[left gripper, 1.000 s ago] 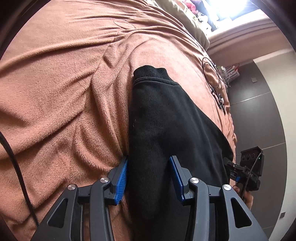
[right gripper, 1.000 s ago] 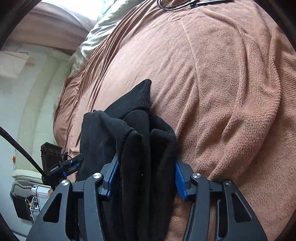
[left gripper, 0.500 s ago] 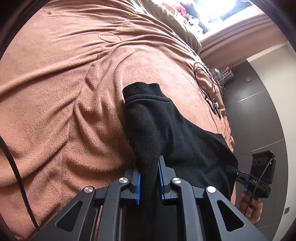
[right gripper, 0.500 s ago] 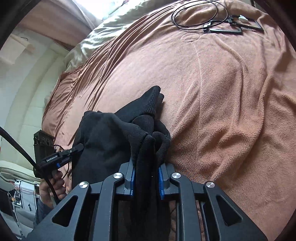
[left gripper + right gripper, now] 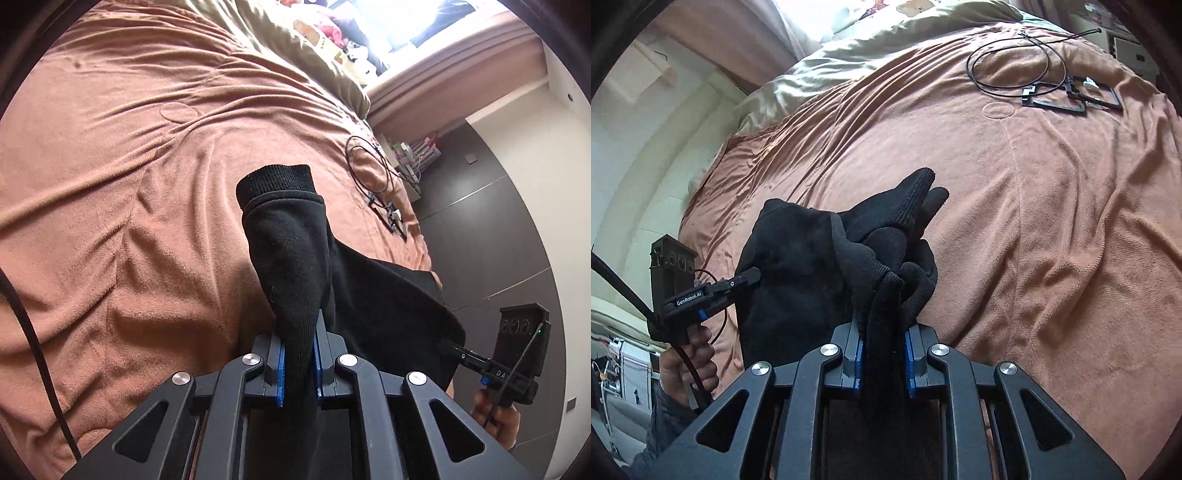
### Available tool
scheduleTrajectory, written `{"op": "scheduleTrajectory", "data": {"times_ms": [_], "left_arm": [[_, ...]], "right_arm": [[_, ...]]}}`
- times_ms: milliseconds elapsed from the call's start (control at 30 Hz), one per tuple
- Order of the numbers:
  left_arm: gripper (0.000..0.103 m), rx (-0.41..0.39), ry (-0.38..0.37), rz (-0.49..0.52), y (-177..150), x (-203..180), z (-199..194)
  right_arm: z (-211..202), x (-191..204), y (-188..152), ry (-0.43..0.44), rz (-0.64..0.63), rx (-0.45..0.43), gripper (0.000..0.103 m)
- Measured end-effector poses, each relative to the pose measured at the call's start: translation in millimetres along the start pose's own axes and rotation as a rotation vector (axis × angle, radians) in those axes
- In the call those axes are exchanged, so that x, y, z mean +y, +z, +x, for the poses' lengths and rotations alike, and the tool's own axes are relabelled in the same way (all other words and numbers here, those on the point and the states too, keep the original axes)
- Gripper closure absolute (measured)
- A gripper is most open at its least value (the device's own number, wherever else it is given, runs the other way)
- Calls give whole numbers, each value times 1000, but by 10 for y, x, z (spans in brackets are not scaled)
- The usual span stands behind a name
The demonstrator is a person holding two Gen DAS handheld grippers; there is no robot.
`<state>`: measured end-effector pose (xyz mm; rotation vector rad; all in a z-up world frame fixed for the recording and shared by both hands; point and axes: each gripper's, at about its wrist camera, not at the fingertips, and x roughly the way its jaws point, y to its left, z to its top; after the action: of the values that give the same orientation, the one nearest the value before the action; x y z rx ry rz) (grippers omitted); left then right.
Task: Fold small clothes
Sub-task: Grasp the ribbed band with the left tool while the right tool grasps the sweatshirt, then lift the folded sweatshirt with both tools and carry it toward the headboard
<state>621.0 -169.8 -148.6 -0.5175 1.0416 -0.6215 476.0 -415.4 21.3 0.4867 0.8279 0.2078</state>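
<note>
A black knit garment (image 5: 291, 240) with ribbed cuffs is lifted off the brown bedspread (image 5: 129, 184). My left gripper (image 5: 298, 332) is closing its jaws on one sleeve; the blue pads press the fabric and the cuff hangs forward. In the right wrist view my right gripper (image 5: 882, 332) is shut on a bunched part of the same garment (image 5: 798, 266), whose cuff sticks up ahead. Each gripper shows in the other's view: the right gripper (image 5: 448, 347) grips the garment's far edge, and the left gripper (image 5: 750, 275) grips its left side.
A looped black cable (image 5: 1015, 55) and flat black frames (image 5: 1071, 98) lie on the far part of the bed. An olive quilt (image 5: 868, 48) lies at the head. A person's hand (image 5: 687, 365) holds the left gripper's handle. Dark wall panels (image 5: 480, 221) stand beside the bed.
Both grippers closed from wide apart onto the black garment and rose, lifting it off the bedspread. The sleeve and cuffs now hang from the jaws.
</note>
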Motion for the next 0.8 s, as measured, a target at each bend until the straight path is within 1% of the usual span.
{"op": "scheduleTrajectory", "data": {"times_ms": [200, 333, 500, 733, 800], "left_arm": [[92, -47, -34, 25, -4, -220, -339], [92, -83, -57, 39, -19, -406, -636], [92, -140, -89, 75, -44, -685, -1095], [92, -232, -124, 118, -124, -1032, -1833], [92, -260, -129, 127, -151, -1104, -2064]], "right_arm": [[-361, 186, -34, 13, -25, -52, 90], [-682, 362, -106, 25, -58, -98, 90], [-1140, 569, -242, 34, -98, -163, 90], [-1802, 1077, -439, 44, -173, -255, 90], [-1928, 1214, -503, 46, -197, -274, 90]]}}
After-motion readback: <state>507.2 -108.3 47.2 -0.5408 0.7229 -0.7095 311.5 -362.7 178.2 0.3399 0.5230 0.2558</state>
